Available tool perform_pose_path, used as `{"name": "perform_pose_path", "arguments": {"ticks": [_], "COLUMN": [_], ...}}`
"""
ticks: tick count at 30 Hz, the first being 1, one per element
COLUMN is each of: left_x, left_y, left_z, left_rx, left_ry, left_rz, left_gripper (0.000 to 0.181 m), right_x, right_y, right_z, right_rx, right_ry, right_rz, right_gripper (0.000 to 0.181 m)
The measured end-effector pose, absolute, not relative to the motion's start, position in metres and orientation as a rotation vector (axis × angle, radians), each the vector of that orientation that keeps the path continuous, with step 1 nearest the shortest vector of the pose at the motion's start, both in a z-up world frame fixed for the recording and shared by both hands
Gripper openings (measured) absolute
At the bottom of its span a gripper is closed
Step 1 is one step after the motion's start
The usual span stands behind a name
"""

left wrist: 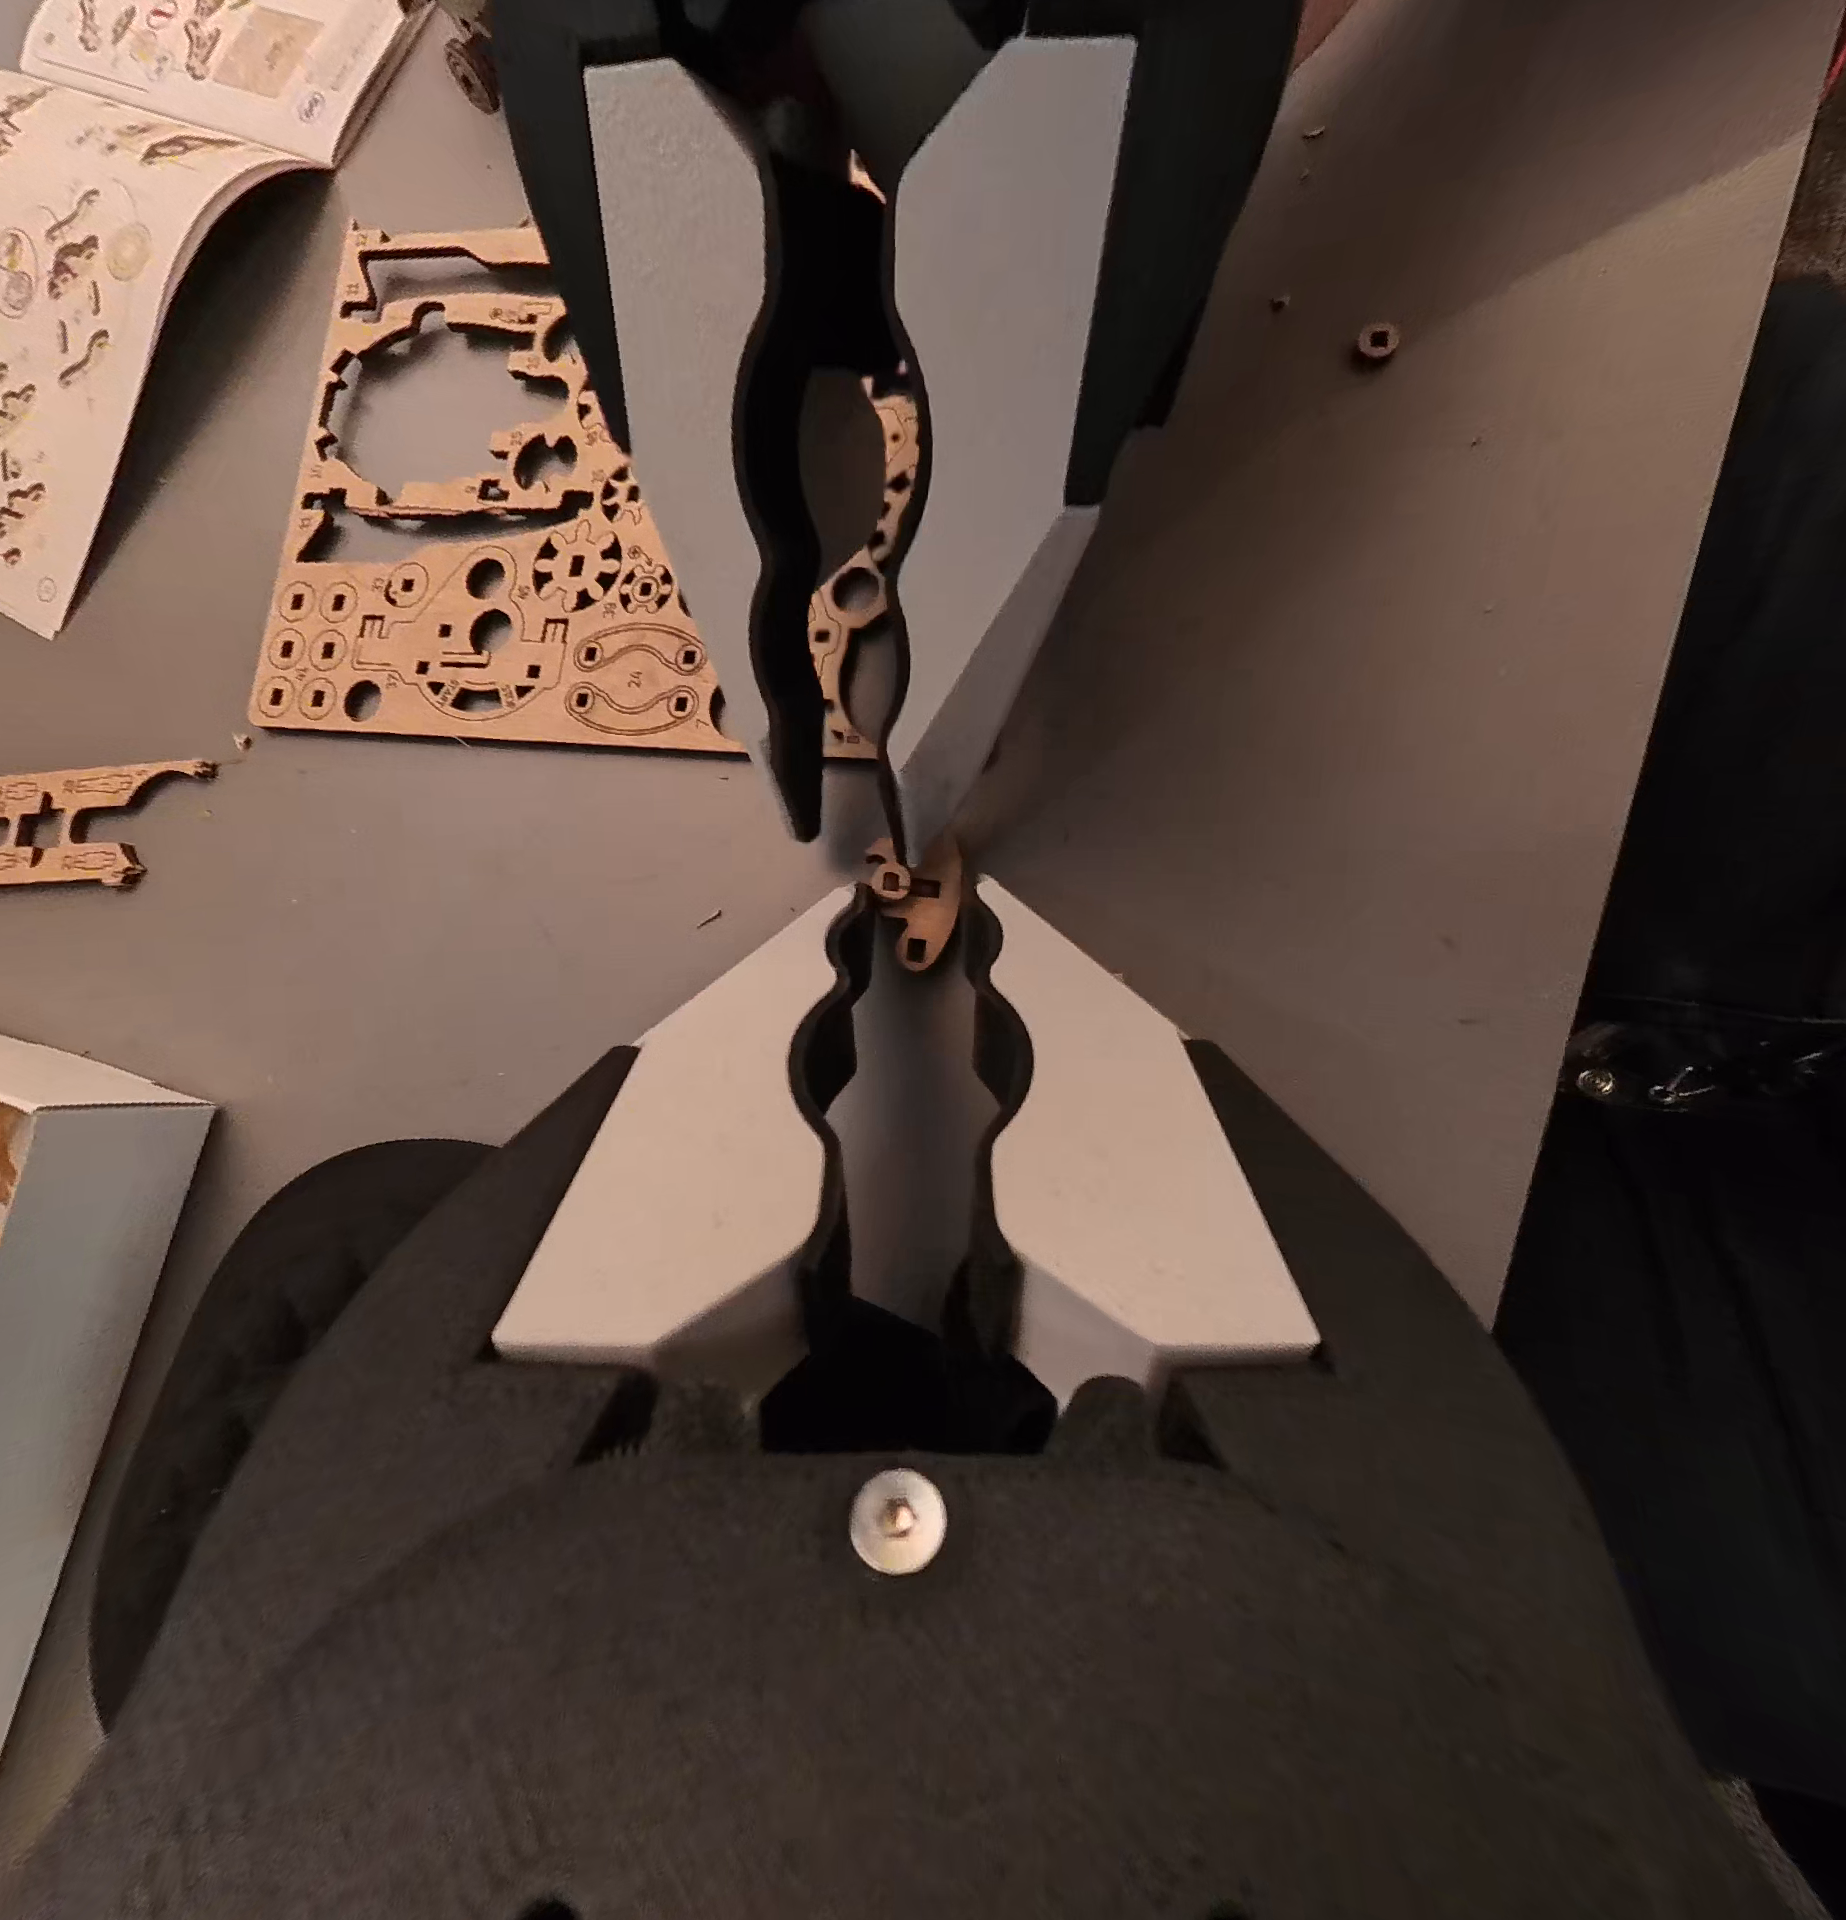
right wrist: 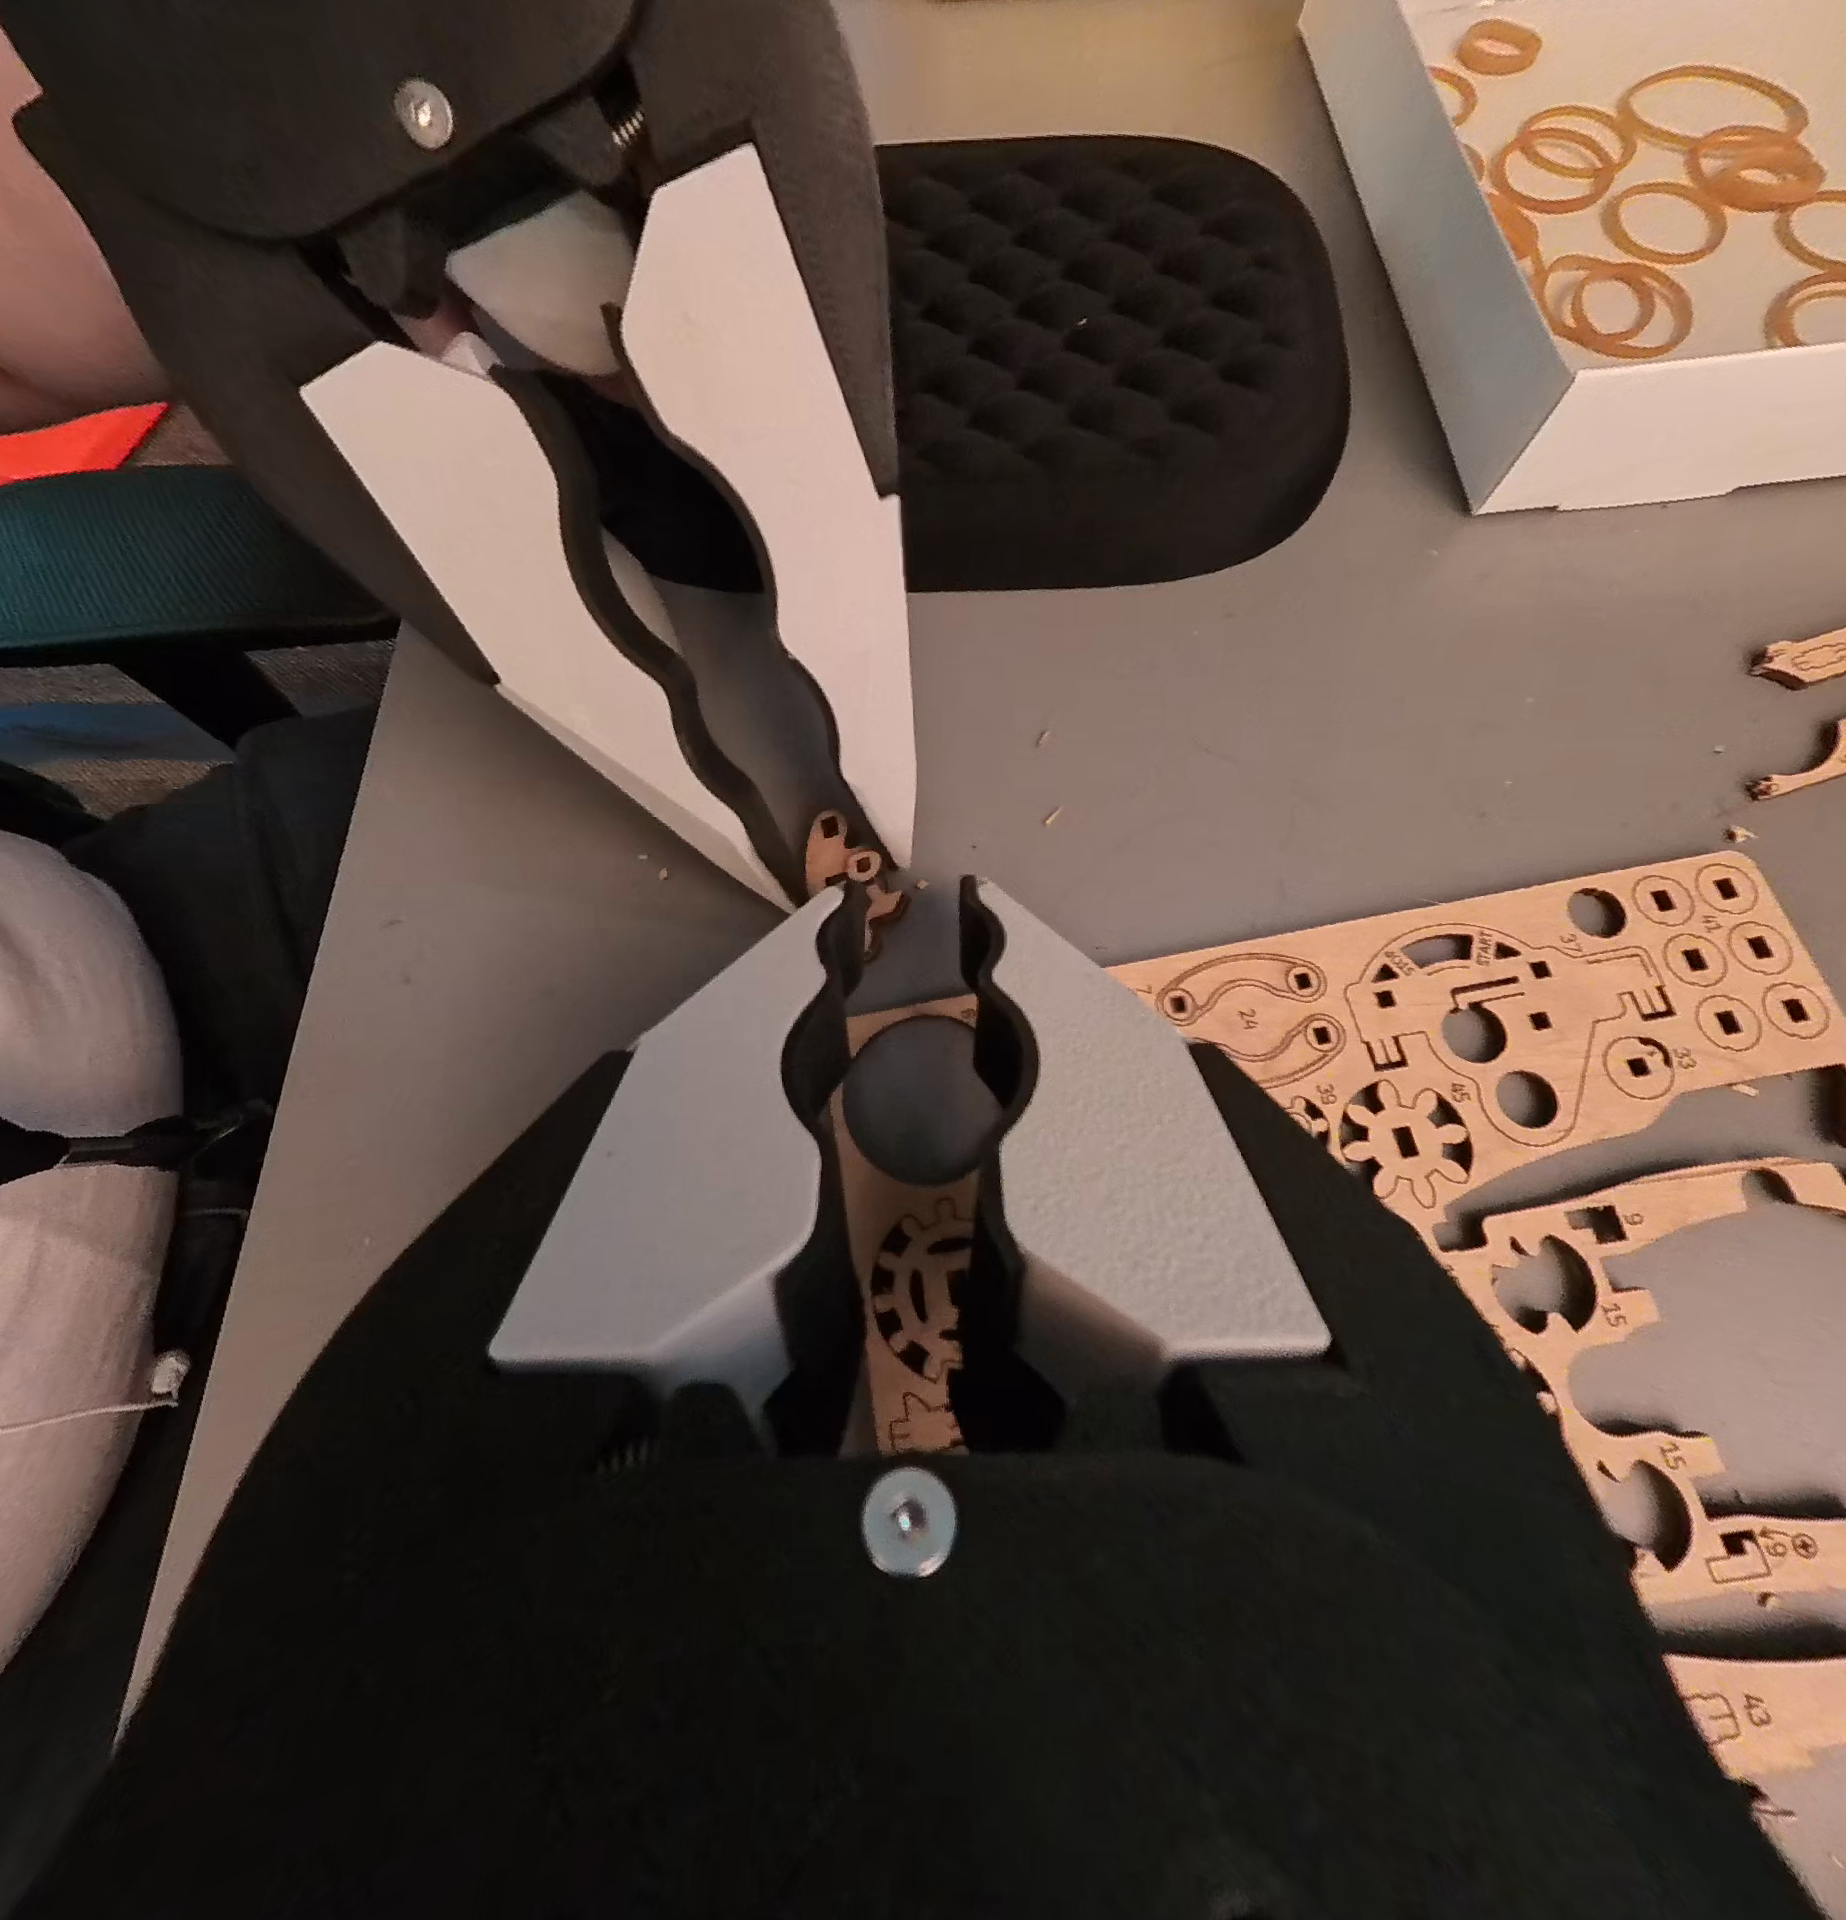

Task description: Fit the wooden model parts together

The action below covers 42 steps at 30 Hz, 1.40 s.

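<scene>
Honestly, you've got a busy grey table (left wrist: 1314, 727) under you: the big laser-cut wooden sheet (left wrist: 462, 582) lies flat and well apart from the action, with the open instruction booklet (left wrist: 98, 260) beyond it and a white box of rubber bands (right wrist: 1625, 239) off to the side. Your left gripper (left wrist: 914, 914) is pinching a small slotted wooden plate (left wrist: 924, 925) right at its fingertips. Your right gripper (right wrist: 898, 914) looks only partly closed, tips a bit apart; I can't tell whether it really grips the tiny wooden piece (right wrist: 877, 914) touching that plate. My worry: both holds sit at the very tips, so a slightly crooked push could pop either piece loose or snap a thin tab.
</scene>
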<state>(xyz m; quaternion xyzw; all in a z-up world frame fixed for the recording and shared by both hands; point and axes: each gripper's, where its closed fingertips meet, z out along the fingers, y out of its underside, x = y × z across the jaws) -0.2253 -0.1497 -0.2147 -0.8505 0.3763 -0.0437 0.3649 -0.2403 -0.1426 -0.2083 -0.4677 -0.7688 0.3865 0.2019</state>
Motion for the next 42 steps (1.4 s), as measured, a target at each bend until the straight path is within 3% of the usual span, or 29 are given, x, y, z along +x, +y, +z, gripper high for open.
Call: {"name": "perform_pose_path", "arguments": {"ticks": [1, 18, 27, 33, 35, 37, 42], "left_x": [-0.225, -0.228, -0.221, -0.217, -0.215, -0.219, -0.215], "left_y": [-0.15, -0.149, -0.151, -0.148, -0.147, -0.142, -0.135], "left_z": [-0.215, -0.215, -0.205, -0.191, -0.184, -0.179, -0.176], "left_rx": [-2.185, -2.175, -2.09, -2.039, -2.014, -1.995, -1.953], "left_ry": [0.968, 0.962, 1.022, 1.038, 1.036, 1.032, 1.069], "left_rz": [-0.109, -0.066, -0.001, 0.022, 0.028, 0.113, 0.211], "left_gripper": [0.015, 0.015, 0.015, 0.015, 0.015, 0.015, 0.015], "right_x": [-0.24, -0.226, -0.225, -0.221, -0.217, -0.214, -0.22], "right_y": [-0.142, -0.149, -0.151, -0.149, -0.148, -0.142, -0.114], "right_z": [-0.208, -0.211, -0.206, -0.191, -0.184, -0.172, -0.145], "right_rx": [-1.307, -1.091, -0.942, -0.896, -0.93, -1.085, -1.475], "right_ry": [-2.15, -2.259, -2.242, -2.19, -2.173, -2.121, -1.84], "right_rz": [1.086, 0.995, 0.881, 0.874, 0.97, 1.168, 1.661], "right_gripper": [0.018, 0.023, 0.008, 0.007, 0.009, 0.025, 0.021]}}
